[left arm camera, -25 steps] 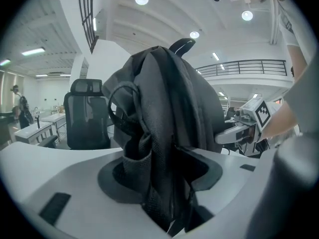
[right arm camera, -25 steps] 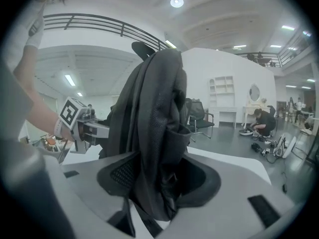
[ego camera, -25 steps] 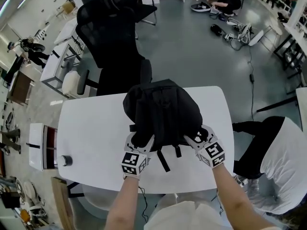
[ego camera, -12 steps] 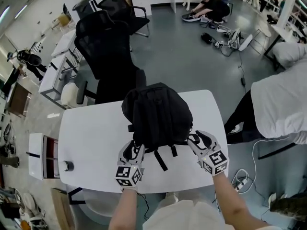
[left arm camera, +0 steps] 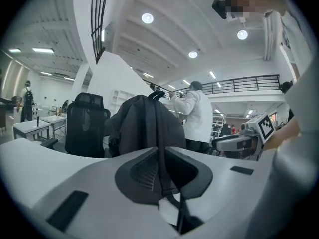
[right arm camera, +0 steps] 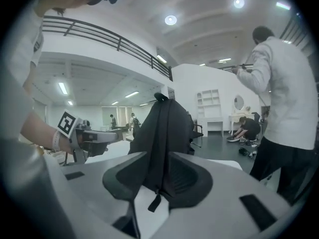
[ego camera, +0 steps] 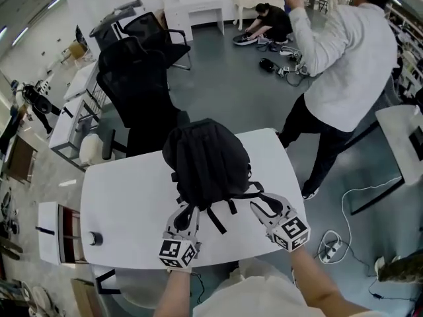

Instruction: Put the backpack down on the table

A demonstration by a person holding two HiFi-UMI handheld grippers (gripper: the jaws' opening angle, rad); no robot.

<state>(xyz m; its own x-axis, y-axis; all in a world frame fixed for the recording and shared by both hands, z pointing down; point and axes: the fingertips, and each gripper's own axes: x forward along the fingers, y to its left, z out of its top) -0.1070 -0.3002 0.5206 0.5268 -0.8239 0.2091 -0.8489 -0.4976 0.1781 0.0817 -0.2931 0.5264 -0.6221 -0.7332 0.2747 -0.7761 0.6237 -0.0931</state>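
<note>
A black backpack (ego camera: 208, 160) stands upright on the white table (ego camera: 125, 197), its straps facing me. My left gripper (ego camera: 187, 211) is at its lower left; its jaws have just been closing and now pinch a thin strap (left arm camera: 160, 153), with the backpack (left arm camera: 144, 128) rising behind. At the lower right, my right gripper (ego camera: 266, 205) has also just been closing, and the broad shoulder strap (right arm camera: 159, 168) fills the space between its jaws. The backpack (right arm camera: 164, 128) towers in front of that gripper too.
A black office chair (ego camera: 135, 88) stands behind the table. A person in a white top (ego camera: 337, 78) stands at the right, another crouches at the back (ego camera: 268, 22). A small dark cylinder (ego camera: 96, 238) sits at the table's left edge. Cables (ego camera: 330, 246) lie on the floor at the right.
Both grippers drew back from the backpack's lower sides toward me, rose, and closed on its straps. The person in white walked from the right edge to the back right.
</note>
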